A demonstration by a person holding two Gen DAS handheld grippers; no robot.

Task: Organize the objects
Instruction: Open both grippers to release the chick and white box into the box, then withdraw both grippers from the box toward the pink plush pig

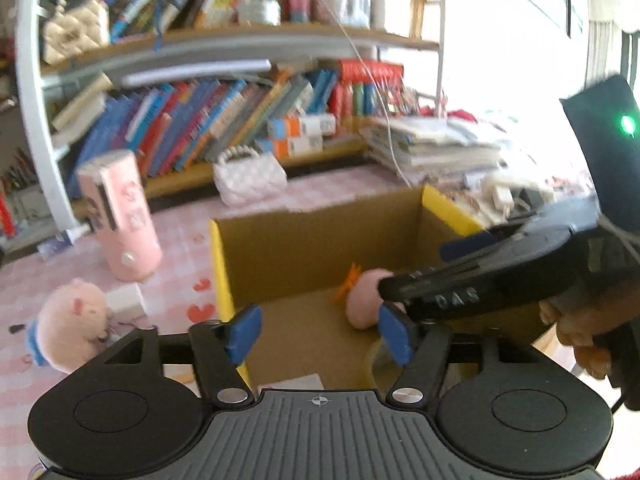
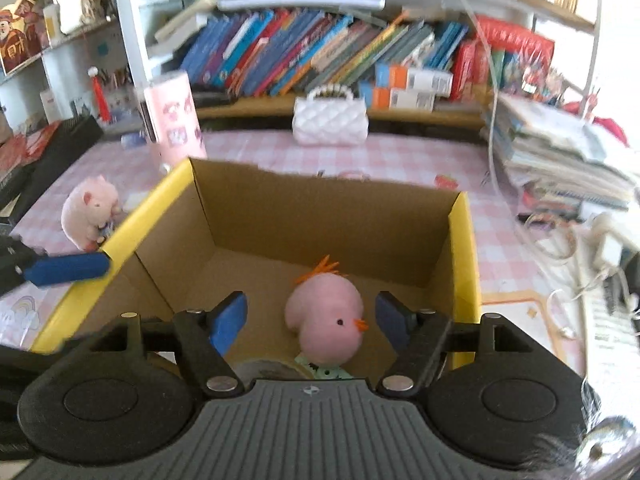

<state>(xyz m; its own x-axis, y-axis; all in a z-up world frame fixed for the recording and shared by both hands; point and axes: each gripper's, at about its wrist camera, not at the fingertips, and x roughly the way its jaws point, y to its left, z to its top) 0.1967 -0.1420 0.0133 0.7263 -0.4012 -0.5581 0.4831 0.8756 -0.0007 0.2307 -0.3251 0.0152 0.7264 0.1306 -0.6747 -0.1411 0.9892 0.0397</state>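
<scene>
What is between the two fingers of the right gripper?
The pink chick toy, inside the cardboard box; the open right gripper does not touch it. Right wrist view.

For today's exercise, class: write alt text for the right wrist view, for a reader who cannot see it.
A pink plush chick sits inside an open cardboard box with yellow edges, between the spread blue pads of the right tool. The box stands on a pink checked tablecloth, with a pink plush pig to its left and a white quilted handbag behind, below crowded bookshelves.
</scene>
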